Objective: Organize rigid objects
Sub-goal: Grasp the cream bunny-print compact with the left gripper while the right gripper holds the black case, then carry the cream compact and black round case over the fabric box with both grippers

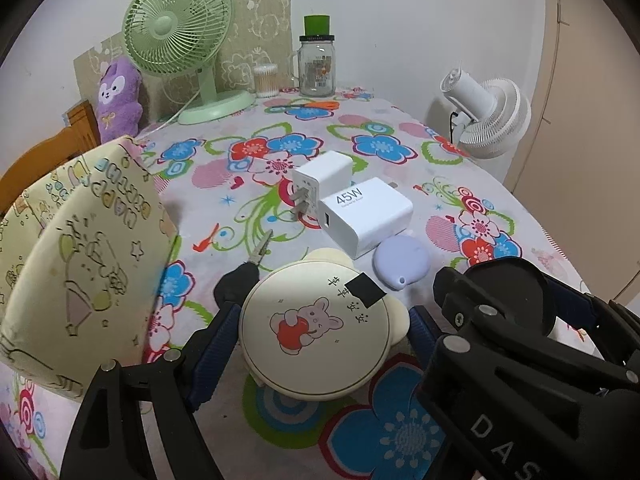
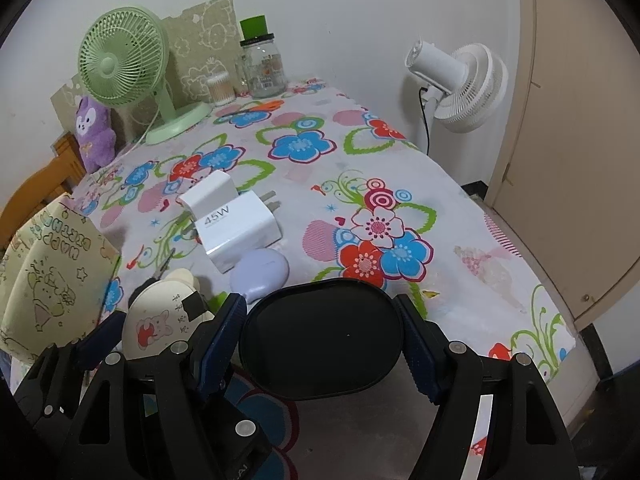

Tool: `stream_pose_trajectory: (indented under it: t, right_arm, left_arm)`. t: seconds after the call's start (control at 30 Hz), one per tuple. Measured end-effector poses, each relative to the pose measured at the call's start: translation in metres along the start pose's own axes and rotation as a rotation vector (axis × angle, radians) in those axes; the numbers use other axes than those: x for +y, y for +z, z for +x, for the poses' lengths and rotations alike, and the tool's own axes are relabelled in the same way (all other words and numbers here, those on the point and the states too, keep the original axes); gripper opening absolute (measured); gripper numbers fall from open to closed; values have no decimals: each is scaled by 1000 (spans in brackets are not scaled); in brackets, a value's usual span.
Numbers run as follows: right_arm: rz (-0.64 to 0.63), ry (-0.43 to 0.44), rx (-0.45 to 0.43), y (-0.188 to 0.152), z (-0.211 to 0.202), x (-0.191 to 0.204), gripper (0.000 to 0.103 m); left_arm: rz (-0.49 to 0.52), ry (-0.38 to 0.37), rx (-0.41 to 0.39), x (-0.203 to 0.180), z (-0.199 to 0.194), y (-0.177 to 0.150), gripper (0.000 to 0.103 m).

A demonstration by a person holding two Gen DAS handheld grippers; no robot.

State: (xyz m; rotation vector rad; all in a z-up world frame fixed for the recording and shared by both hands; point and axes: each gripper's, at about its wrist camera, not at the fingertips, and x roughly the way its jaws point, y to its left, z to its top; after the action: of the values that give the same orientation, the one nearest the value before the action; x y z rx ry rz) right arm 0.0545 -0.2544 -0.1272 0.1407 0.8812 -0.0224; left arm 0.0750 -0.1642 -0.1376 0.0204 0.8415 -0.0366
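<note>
Between the left gripper's (image 1: 320, 332) blue-padded black jaws sits a cream case (image 1: 316, 330) printed with a grey bear hugging a red apple, plus a black square patch. The right gripper's (image 2: 322, 338) jaws, also blue-padded, flank a plain black case (image 2: 324, 338). Just ahead of them lie a lilac case (image 1: 402, 258) and two white chargers (image 1: 366, 216). The tablecloth (image 2: 460, 216) is pale with blue, red and pink flowers and green swirls. Left of the left jaws, a yellow bag (image 1: 80, 264) carries cartoon outlines.

Flowered table (image 1: 400, 128): chargers (image 1: 366, 216), green fan (image 1: 180, 40), jar (image 1: 317, 66).
</note>
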Motion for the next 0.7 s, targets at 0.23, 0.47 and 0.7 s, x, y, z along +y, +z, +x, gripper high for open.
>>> stream_pose_trajectory:
  t: [0.23,0.47,0.7]
  right_arm:
    - [-12,0,-23,5,-15,9,77]
    - [-33,-5,-53,14,-35,19,77]
    - [-51,-14,-77,23,-53,27,77]
  left_arm:
    - [-6,4,-20,7,-15,6,85]
    - [-16,1,-41,13,-32,15,85]
    - [-14,-2,-60,18,-51,24,85]
